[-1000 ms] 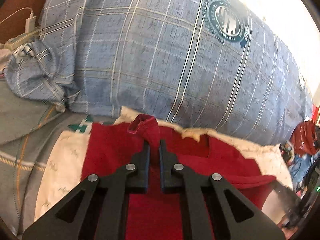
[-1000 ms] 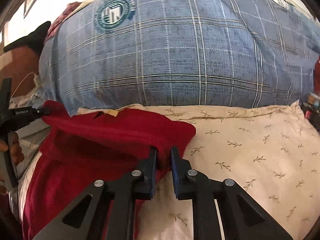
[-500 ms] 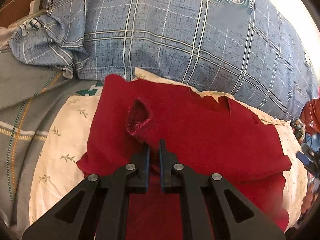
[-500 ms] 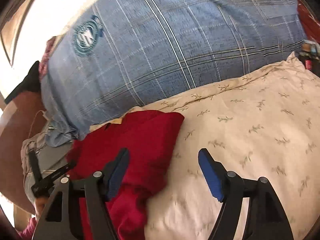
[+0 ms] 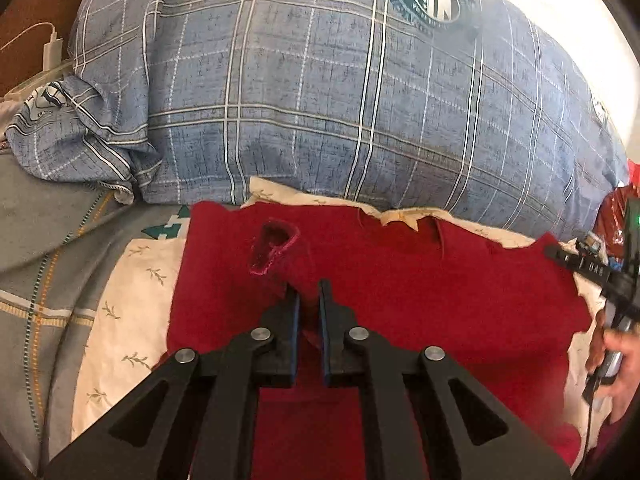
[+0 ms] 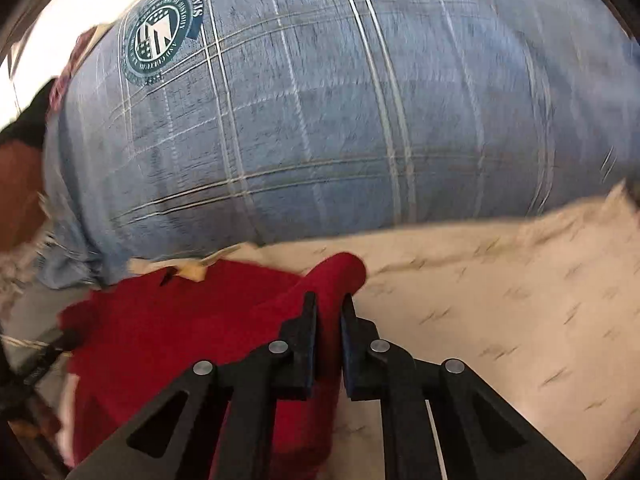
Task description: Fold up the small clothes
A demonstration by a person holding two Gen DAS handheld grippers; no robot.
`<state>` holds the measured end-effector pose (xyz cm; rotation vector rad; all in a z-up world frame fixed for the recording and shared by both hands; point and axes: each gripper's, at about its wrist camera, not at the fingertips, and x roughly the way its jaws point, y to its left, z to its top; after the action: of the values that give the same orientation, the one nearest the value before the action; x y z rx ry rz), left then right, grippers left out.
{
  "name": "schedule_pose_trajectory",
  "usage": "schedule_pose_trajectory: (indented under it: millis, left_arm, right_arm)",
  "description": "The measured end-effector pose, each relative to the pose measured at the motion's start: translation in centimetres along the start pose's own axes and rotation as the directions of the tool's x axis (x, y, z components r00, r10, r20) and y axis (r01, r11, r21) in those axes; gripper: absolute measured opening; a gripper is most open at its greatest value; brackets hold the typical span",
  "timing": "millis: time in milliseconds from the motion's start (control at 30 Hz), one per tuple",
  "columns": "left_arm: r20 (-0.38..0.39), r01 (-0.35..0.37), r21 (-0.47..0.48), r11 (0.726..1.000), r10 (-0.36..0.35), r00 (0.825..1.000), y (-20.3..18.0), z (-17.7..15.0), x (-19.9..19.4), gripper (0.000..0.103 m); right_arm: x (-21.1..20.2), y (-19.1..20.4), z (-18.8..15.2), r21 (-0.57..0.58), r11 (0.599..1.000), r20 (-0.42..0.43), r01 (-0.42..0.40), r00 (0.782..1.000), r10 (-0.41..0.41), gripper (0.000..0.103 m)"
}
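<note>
red garment, blurred right gripper seemingly pinching

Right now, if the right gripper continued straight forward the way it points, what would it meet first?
The right gripper is shut on the red garment. Beyond the red fold lies the cream leaf-print sheet, then probably the blue plaid pillow; the view is blurred, so depth is unclear.
</note>
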<state>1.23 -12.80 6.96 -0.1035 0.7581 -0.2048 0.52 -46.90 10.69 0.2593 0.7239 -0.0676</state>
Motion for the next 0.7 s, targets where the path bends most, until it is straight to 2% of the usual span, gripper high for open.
schedule_pose_trajectory:
  millis: [100, 167, 200, 267, 300, 333, 367, 433, 500, 533, 600, 667, 700]
  left_arm:
    - [-0.113, -0.025, 0.005, 1.000, 0.025, 0.993, -0.1, -1.1, 2.8, 0.015]
    - [-0.105, -0.027, 0.010, 1.000, 0.028, 0.994, -0.1, -1.4, 2.8, 0.017]
    - [-0.102, -0.026, 0.015, 1.000, 0.027, 0.994, -0.2, -1.3, 2.4, 0.020]
    - [-0.115, -0.013, 0.007, 1.000, 0.014, 0.993, 0.0, -1.2, 2.1, 0.042]
    - [-0.118, -0.002, -0.003, 1.000, 0.002, 0.993, 0.2, -1.1, 1.8, 0.045]
    - [-0.118, 0.000, -0.009, 1.000, -0.001, 0.993, 0.5, -1.2, 1.6, 0.047]
    - [-0.115, -0.004, -0.009, 1.000, 0.003, 0.993, 0.6, -1.2, 1.3, 0.047]
    - [-0.104, -0.016, -0.015, 1.000, 0.015, 0.994, 0.9, -1.2, 0.9, 0.048]
    - [-0.097, -0.021, -0.043, 0.999, 0.017, 0.995, 1.1, -1.3, 0.6, 0.050]
    - [-0.095, -0.022, -0.055, 0.998, 0.016, 0.995, 1.3, -1.2, 0.6, 0.050]
    - [-0.096, -0.027, -0.058, 0.998, 0.021, 0.995, 1.1, -1.2, 0.6, 0.051]
    - [-0.101, -0.033, -0.045, 0.998, 0.028, 0.995, 0.9, -1.3, 0.8, 0.056]
    - [-0.112, -0.038, -0.031, 0.999, 0.034, 0.993, 0.8, -1.4, 1.1, 0.057]
  right_arm:
    - [2.8, -0.6, -0.6, -0.012, 0.998, -0.081, 0.065, 0.995, -0.066, 0.009]
    - [3.9, -0.8, -1.1, -0.012, 0.998, -0.131, 0.064, 0.989, -0.065, 0.011]
    - [3.5, -1.3, -1.3, 0.011, 0.999, -0.134, 0.047, 0.990, -0.046, 0.014]
    - [2.0, -2.4, -1.3, 0.080, 0.997, -0.125, 0.019, 0.992, -0.009, 0.028]
    - [0.8, -3.0, -1.5, 0.119, 0.993, -0.120, 0.004, 0.993, 0.011, 0.033]
    - [-0.1, -3.1, -1.6, 0.136, 0.991, -0.117, -0.012, 0.993, 0.028, 0.043]
    - [-1.1, -3.0, -1.8, 0.144, 0.989, -0.109, -0.035, 0.993, 0.051, 0.047]
    - [-3.0, -2.2, -2.5, 0.123, 0.990, -0.090, -0.063, 0.993, 0.075, 0.047]
    - [-3.7, -0.6, -3.3, 0.059, 0.996, -0.105, -0.070, 0.992, 0.076, 0.047]
    - [-3.9, 0.3, -3.9, 0.017, 0.998, -0.117, -0.059, 0.991, 0.061, 0.043]
    - [-3.8, 1.9, -5.1, -0.060, 0.998, -0.141, -0.030, 0.990, 0.021, 0.041]
    - [-3.4, 3.1, -6.5, -0.149, 0.988, -0.155, 0.044, 0.986, -0.067, 0.031]
    - [-3.1, 3.1, -7.2, -0.183, 0.979, -0.164, 0.088, 0.979, -0.118, 0.032]
